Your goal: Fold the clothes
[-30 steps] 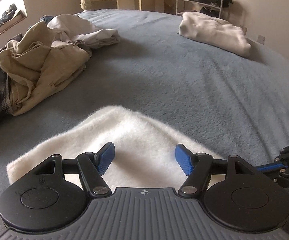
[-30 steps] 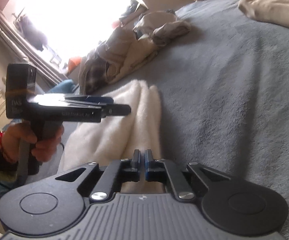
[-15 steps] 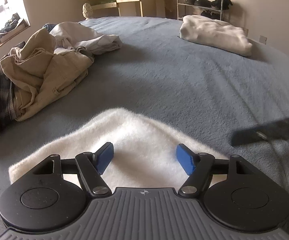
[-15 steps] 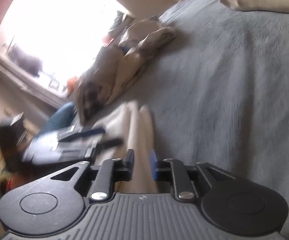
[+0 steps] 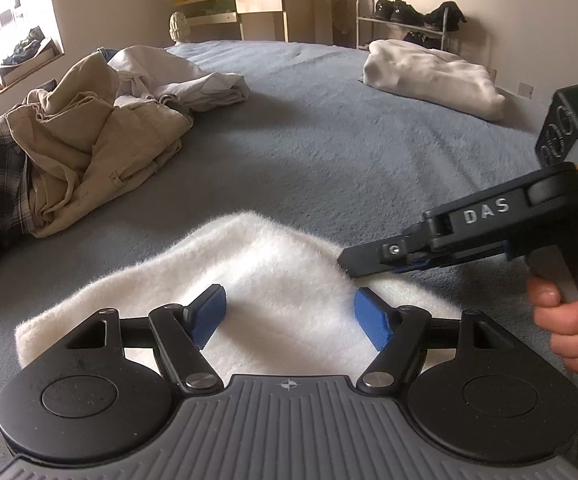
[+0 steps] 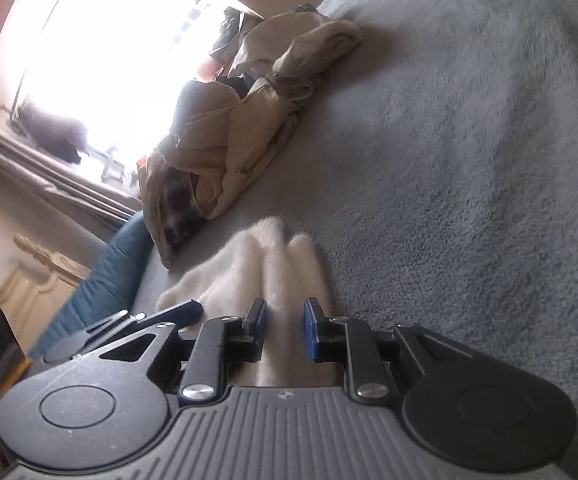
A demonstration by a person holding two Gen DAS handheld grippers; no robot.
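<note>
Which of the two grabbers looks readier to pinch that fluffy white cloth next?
Probably the right gripper: its narrow jaws straddle a ridge of the white cloth. The left gripper gapes wide over flat fabric.

Left gripper [image 5: 289, 312] hovers with its blue pads spread wide, nothing pinched. Right gripper [image 6: 285, 328], gripped by a bare hand [image 5: 569, 320], tilts downward, its jaws just parted to a narrow gap, pads clear.

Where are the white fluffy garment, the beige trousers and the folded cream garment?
white fluffy garment [image 5: 289, 280], left wrist view, middle of its top layer.
beige trousers [image 5: 101, 152], left wrist view, crumpled middle.
folded cream garment [image 5: 433, 74], left wrist view, top surface.
</note>
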